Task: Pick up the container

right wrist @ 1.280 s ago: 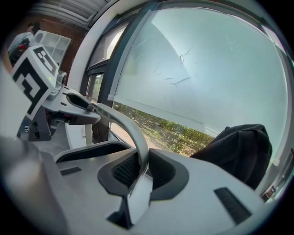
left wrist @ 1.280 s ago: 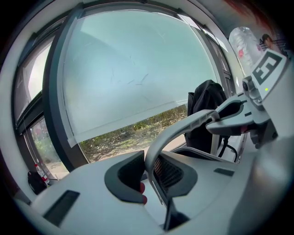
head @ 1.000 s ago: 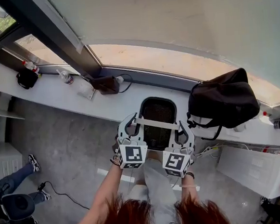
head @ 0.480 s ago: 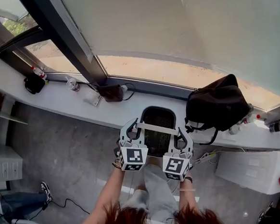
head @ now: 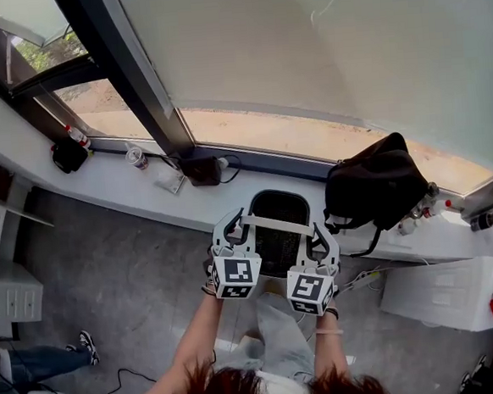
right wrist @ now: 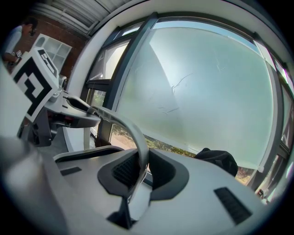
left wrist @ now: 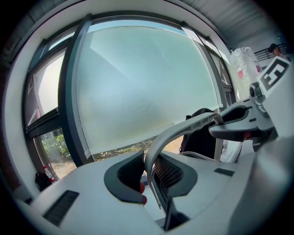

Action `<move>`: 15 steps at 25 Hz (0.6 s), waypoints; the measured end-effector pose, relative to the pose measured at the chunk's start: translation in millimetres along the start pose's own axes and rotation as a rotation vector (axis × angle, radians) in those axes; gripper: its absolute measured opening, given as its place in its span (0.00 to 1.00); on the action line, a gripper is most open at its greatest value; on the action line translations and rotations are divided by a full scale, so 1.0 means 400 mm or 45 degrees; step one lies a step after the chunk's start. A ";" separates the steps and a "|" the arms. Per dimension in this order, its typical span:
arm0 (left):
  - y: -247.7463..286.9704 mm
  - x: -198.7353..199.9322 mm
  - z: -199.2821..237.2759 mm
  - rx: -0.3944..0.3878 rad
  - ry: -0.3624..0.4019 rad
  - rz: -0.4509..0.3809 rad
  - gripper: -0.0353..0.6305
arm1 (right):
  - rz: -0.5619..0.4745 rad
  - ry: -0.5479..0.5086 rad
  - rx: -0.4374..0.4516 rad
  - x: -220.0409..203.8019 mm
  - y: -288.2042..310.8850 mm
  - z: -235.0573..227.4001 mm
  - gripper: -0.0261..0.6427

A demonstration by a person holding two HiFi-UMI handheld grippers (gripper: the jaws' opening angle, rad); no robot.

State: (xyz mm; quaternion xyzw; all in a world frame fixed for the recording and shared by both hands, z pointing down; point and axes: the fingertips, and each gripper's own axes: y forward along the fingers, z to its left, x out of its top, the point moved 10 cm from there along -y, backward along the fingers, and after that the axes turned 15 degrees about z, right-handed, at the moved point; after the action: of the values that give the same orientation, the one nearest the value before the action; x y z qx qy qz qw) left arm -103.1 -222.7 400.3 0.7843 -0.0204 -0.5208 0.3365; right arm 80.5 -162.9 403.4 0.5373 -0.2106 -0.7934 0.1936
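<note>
The container (head: pixel 278 251) hangs over the floor (head: pixel 125 269), on the near side of the sill (head: pixel 101 185), with its handle (head: pixel 274 224) lying left to right across its top. The left gripper (head: pixel 232 227) has its jaws clamped on the handle's left end, the right gripper (head: pixel 320 239) on its right end. On the sill a bag (head: pixel 373 186) sits just right of the container. A corded device (head: pixel 202 170), a cup (head: pixel 136 158), a pouch (head: pixel 70 155) and a bottle (head: pixel 77 135) line up to the left. A box (head: pixel 432 292) stands on the floor at the right, below the sill. Drawers (head: pixel 7 291) stand at the left edge.
</note>
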 end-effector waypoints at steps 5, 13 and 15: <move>-0.045 0.016 0.001 0.015 -0.007 -0.029 0.17 | -0.018 0.010 -0.012 0.014 -0.048 -0.001 0.14; -0.138 0.027 0.002 0.027 -0.032 -0.045 0.17 | -0.062 0.016 -0.008 0.036 -0.134 0.010 0.14; -0.162 0.027 0.007 0.028 -0.038 -0.047 0.17 | -0.070 0.016 -0.009 0.044 -0.156 0.017 0.14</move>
State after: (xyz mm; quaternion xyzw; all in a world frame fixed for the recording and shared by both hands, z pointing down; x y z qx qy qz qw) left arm -121.2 -178.0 355.3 0.7804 -0.0168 -0.5382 0.3179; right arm 63.0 -119.1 358.2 0.5472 -0.1917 -0.7958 0.1749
